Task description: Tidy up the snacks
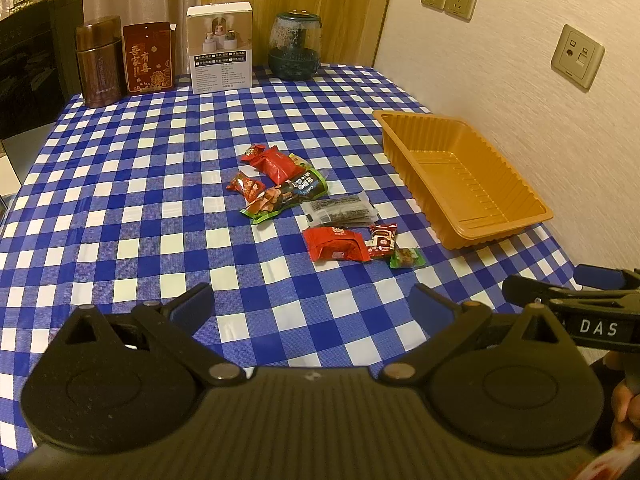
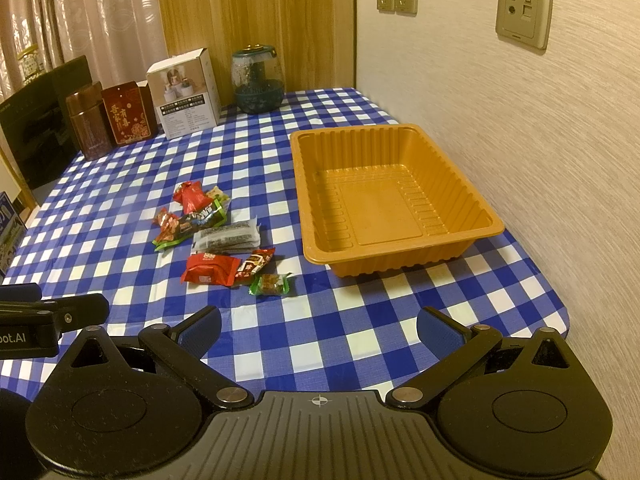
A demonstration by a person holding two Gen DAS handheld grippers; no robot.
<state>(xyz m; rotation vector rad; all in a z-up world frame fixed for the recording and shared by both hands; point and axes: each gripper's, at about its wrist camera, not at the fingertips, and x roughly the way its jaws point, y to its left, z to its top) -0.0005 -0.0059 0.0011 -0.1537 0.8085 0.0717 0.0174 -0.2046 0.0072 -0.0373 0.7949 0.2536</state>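
While both tongs gape empty: left tongs (image 1: 312, 300), right tongs (image 2: 319, 326), "DAS" on the right's side.

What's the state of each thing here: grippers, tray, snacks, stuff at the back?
left gripper: open, holding nothing, above the cloth.
right gripper: open, holding nothing.
orange tray: upright, nothing in it.
snack packets: all loose on the checked cloth, left of the tray, sealed as far as visible.
glass jar: upright, lid on.
brown canister: upright, closed.
white box: standing, closed.
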